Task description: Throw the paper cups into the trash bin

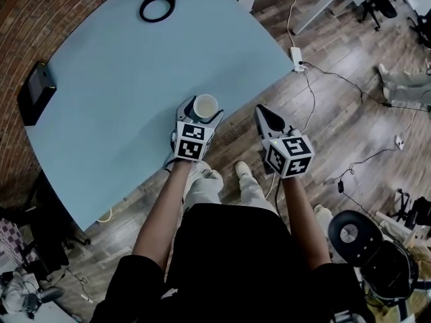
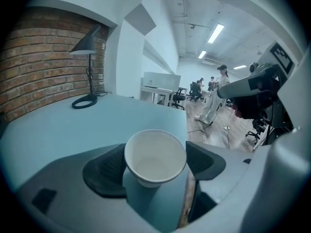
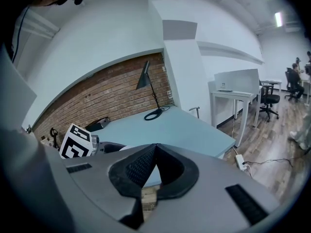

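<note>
A white paper cup [image 1: 206,104] stands upright and empty on the pale blue table [image 1: 128,66], close to its near edge. My left gripper [image 1: 202,110] is open, one jaw on each side of the cup. In the left gripper view the cup [image 2: 155,155] fills the gap between the black pads [image 2: 104,169], and I see no squeeze on its rim. To the right, my right gripper [image 1: 261,112] is shut and empty, hanging over the wooden floor just past the table edge. Its jaws meet at a point in the right gripper view [image 3: 154,147]. No trash bin is in view.
A black lamp base [image 1: 157,7] with its cable sits at the table's far side, and a black box [image 1: 37,89] lies at the left edge. Cables and a power strip [image 1: 297,58] lie on the floor to the right. An office chair [image 1: 357,237] stands at the lower right.
</note>
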### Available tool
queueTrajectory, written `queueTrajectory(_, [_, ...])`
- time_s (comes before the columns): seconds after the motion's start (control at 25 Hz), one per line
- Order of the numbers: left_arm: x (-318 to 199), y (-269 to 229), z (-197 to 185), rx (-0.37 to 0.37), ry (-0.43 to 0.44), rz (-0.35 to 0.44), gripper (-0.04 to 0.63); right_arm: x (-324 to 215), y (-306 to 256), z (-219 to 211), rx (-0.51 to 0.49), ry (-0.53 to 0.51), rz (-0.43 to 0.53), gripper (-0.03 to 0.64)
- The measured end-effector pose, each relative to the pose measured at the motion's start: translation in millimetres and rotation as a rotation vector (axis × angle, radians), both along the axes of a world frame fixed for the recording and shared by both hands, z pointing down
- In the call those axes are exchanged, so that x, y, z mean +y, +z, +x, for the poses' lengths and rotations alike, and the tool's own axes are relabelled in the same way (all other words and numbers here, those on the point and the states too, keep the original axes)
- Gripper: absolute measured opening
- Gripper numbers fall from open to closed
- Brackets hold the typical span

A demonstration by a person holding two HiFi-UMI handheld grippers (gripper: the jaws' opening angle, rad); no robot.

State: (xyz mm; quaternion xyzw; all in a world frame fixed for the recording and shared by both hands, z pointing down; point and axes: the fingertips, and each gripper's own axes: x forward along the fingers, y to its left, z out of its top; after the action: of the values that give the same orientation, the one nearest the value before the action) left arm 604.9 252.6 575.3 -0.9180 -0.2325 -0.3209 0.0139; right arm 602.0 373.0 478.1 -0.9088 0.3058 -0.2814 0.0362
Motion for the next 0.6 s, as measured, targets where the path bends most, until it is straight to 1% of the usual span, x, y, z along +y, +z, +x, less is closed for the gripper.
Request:
queueTrajectory(0.2, [0.1,1.7,0.3,-0.005,0.0,0.008,0.37,3.4,0.0,-1.6,-0.004,-0.008,-0.003,0.005])
queueTrajectory(0.6, [7.6,-18.1,-0.8,0.026,-0.027,-0.005,0.364,15.9,-2.5,-0.5,-0.004,-0.037,0.003,0.005])
